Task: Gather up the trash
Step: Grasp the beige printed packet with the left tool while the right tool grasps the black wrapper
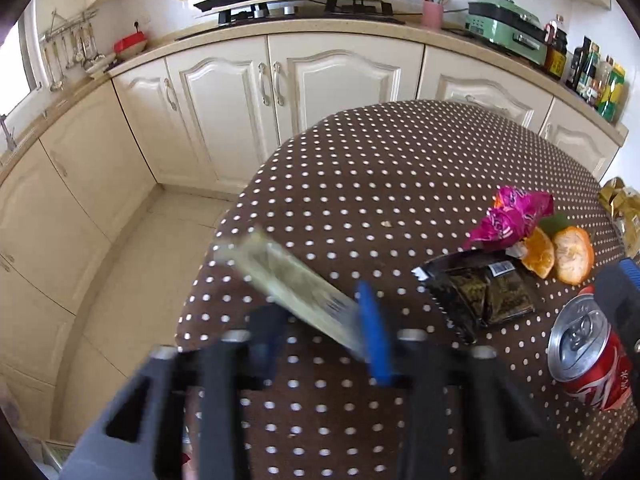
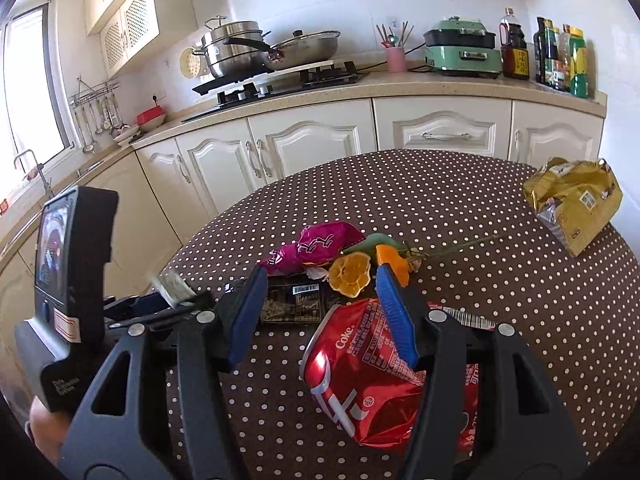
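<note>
Your left hand-held gripper (image 1: 320,320) is motion-blurred, its left finger a smear, yet its jaws sit narrow, clamped on a pale flat wrapper (image 1: 288,280) whose print can't be read. Your right hand-held gripper (image 2: 324,312) stands about half open, holding nothing; the crushed red Coke can (image 2: 372,376) lies on the dotted desk (image 2: 520,320) between and under its fingers, partly hidden by the right one. Just beyond are a dark snack packet (image 2: 296,304), a magenta wrapper (image 2: 320,246) and orange peel (image 2: 350,276). Far right lies a crumpled gold bag (image 2: 572,204).
</note>
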The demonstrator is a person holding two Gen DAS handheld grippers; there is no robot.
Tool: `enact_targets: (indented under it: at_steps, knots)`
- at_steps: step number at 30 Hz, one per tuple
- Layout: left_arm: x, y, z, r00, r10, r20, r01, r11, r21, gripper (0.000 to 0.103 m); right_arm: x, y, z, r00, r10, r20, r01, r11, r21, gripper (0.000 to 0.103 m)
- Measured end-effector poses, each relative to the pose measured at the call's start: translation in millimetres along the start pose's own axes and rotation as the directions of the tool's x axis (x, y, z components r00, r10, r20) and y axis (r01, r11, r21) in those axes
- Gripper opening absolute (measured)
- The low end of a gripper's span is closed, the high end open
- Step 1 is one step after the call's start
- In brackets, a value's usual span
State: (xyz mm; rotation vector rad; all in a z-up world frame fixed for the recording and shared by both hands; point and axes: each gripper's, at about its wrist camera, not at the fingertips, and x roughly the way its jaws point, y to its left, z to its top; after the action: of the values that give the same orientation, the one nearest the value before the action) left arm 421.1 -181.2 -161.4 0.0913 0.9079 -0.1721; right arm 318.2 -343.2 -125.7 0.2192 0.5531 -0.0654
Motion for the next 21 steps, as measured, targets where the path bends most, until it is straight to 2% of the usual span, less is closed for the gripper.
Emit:
enact_targets:
  at_steps: [3, 9, 15, 21]
  knots:
    - [-2, 9, -2, 0.999, -0.035, 0.012, 0.035, 0.999, 0.004, 0.003, 3, 8, 0, 1.000, -0.002, -0.011, 0.002, 1.000, -0.030, 0.057]
    - [-14, 34, -15, 0.984, -0.170, 0.050, 0.171, 0.985, -0.024, 0.002, 5, 36, -1, 1.000, 0.001, -0.030, -0.005, 0.994, -0.109, 0.057]
    - [-30, 56, -27, 0.972, -0.217, 0.085, 0.222, 0.974, -0.050, 0.002, 34, 69, -5, 0.988, -0.003, -0.155, -0.027, 0.981, -0.192, 0.057]
    - [-42, 65, -31, 0.958, -0.265, 0.113, 0.271, 0.962, -0.041, 0.002, 62, 91, -9, 0.972, -0.109, -0.206, 0.046, 0.956, -0.290, 0.057]
